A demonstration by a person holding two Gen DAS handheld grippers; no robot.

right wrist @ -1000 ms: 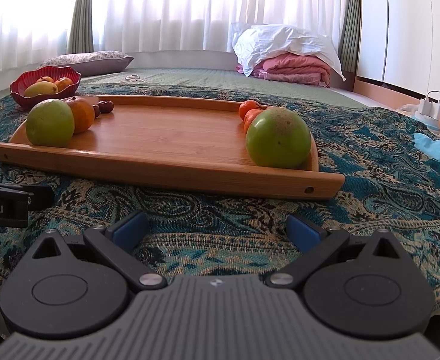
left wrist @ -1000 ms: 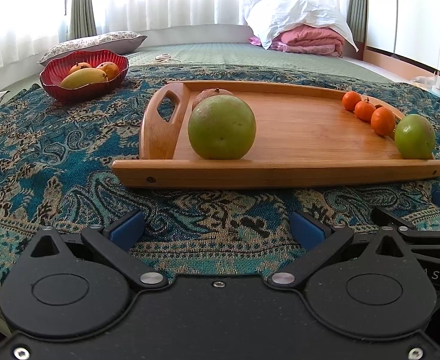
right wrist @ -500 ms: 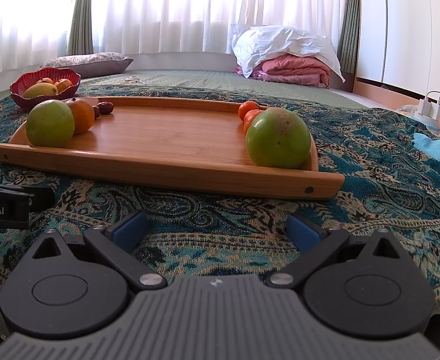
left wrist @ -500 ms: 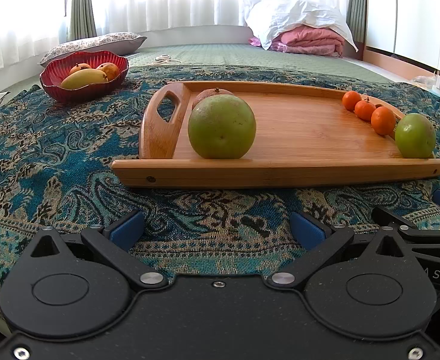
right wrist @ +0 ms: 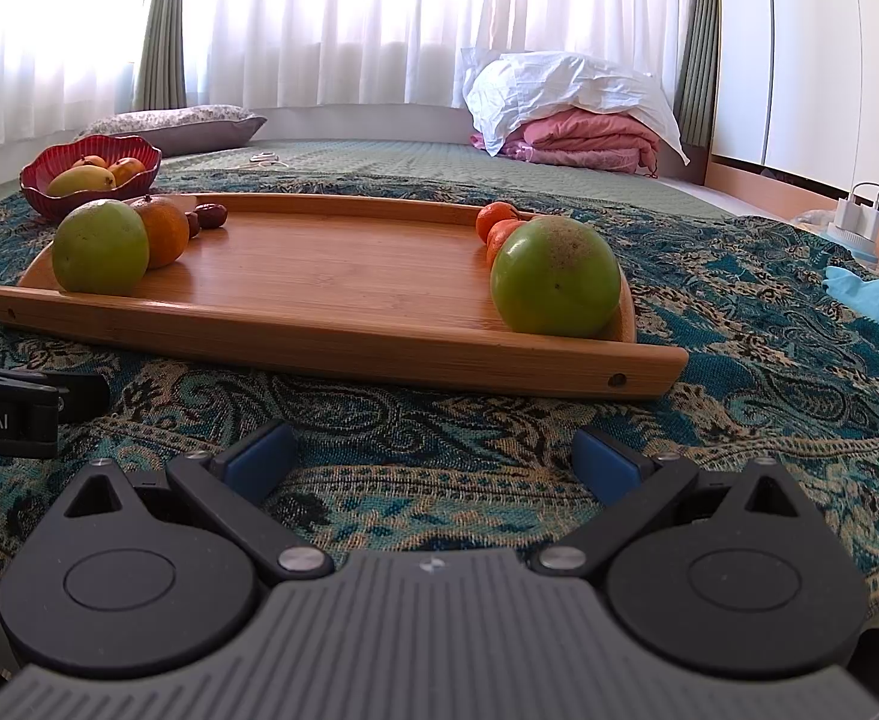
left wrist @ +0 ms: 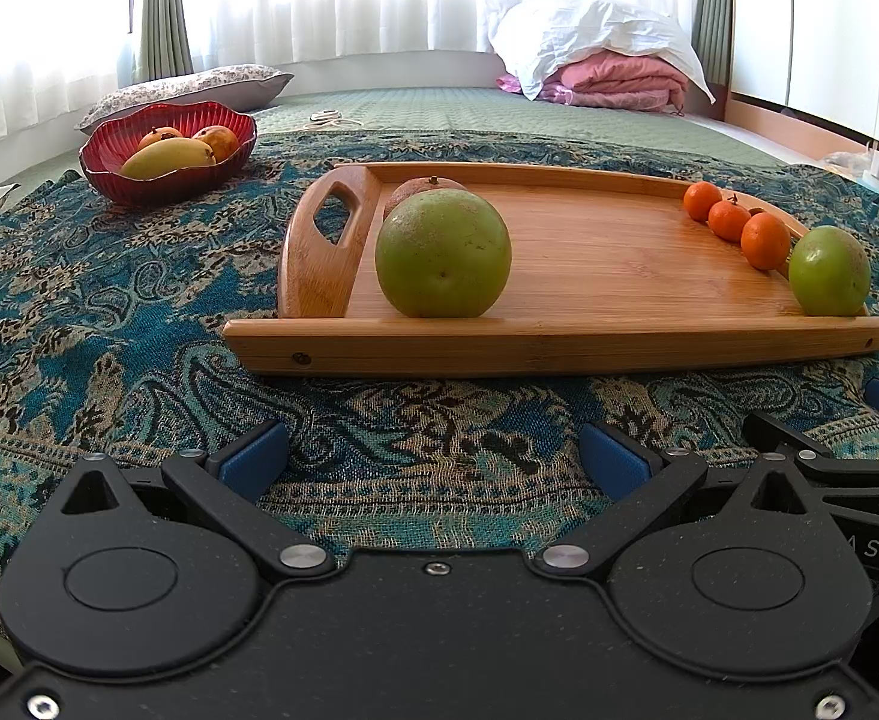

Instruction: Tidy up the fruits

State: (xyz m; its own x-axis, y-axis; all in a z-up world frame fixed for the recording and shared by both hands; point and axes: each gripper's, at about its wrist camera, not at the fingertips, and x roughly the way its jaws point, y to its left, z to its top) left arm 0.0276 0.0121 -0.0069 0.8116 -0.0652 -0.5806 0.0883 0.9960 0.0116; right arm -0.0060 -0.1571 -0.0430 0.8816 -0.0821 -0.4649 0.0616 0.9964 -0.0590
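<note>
A red bowl (left wrist: 166, 177) holding a mango (left wrist: 168, 157) and two orange-red fruits is seen at the far left on the patterned blue cloth (left wrist: 109, 312). Beside it to the right, a wooden tray (left wrist: 559, 354) is laid on the cloth. At the tray's left end a large green fruit (left wrist: 443, 253) is set just in front of an orange (right wrist: 164, 231), with two small dark red fruits (right wrist: 210, 216) behind. At the right end three small tangerines (left wrist: 729, 221) are lined up, followed by a second green fruit (right wrist: 555, 283). The left gripper (left wrist: 433, 459) and right gripper (right wrist: 433, 459) are held low over the cloth before the tray, jaws spread wide and empty.
</note>
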